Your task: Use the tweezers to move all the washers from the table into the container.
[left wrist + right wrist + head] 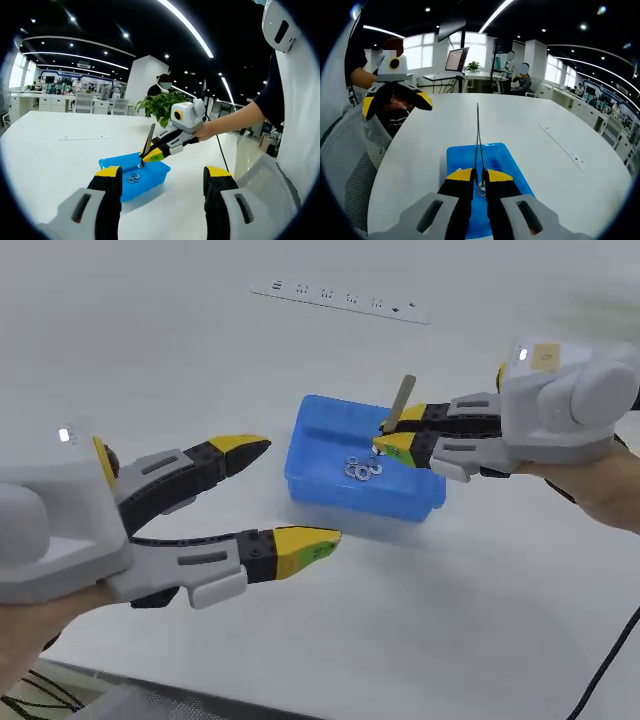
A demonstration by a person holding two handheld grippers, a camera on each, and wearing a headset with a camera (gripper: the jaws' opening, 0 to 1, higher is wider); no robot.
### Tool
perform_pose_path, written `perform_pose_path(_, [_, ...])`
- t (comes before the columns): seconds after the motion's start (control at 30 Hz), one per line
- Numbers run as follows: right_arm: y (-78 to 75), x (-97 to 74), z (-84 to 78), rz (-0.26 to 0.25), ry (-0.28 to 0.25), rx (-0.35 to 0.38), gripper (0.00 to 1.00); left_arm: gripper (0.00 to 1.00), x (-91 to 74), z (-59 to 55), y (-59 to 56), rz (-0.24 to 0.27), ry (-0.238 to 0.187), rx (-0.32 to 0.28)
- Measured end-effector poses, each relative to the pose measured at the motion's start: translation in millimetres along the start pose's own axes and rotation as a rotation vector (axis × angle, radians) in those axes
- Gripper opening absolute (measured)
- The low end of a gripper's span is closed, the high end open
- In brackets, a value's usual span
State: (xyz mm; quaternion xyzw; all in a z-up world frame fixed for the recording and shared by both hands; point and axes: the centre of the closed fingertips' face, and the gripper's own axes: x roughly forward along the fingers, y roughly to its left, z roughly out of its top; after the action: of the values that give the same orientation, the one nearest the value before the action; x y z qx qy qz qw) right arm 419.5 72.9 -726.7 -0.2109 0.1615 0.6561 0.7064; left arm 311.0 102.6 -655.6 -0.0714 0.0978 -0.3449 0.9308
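A blue container (330, 440) sits mid-table with several metal washers (362, 470) lying in it. My right gripper (397, 446) is shut on grey tweezers (403, 400) and hovers over the container's right part. In the right gripper view, the tweezers (478, 135) run forward from the shut gripper (480, 176) above the container (492, 160). My left gripper (285, 495) is open and holds nothing, to the left of the container and nearer to me. From the left gripper (162, 175) view, the right gripper (156, 152) holds the tweezers (149, 140) over the container (150, 172) and washers (132, 178).
A white power strip (340, 298) lies at the table's far side. A black cable (610, 660) hangs at the near right. A mesh chair (350, 170) stands by the table's near edge (250, 705). People sit at desks in the background.
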Motion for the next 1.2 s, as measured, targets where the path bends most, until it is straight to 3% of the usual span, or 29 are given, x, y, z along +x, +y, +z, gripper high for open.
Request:
perform_pose_path(0.23, [-1.9, 11.7, -25.3, -0.002, 0.048, 0.029, 0.10, 0.71, -2.6, -3.2, 5.5, 0.025, 0.010, -0.011])
perform_pose_path(0.4, [-3.8, 10.8, -33.1, -0.009, 0.070, 0.030, 0.10, 0.71, -0.1, -3.6, 5.7, 0.025, 0.014, -0.014])
perform_pose_path(1.0, [-3.5, 5.0, -33.5, -0.016, 0.072, 0.046, 0.11, 0.71, 3.4, -6.8, 4.1, 0.018, 0.036, -0.007])
perform_pose_path(1.2, [-2.2, -0.7, -19.0, -0.019, 0.045, 0.011, 0.09, 0.71, 8.2, -2.4, 7.6, 0.025, 0.015, -0.023])
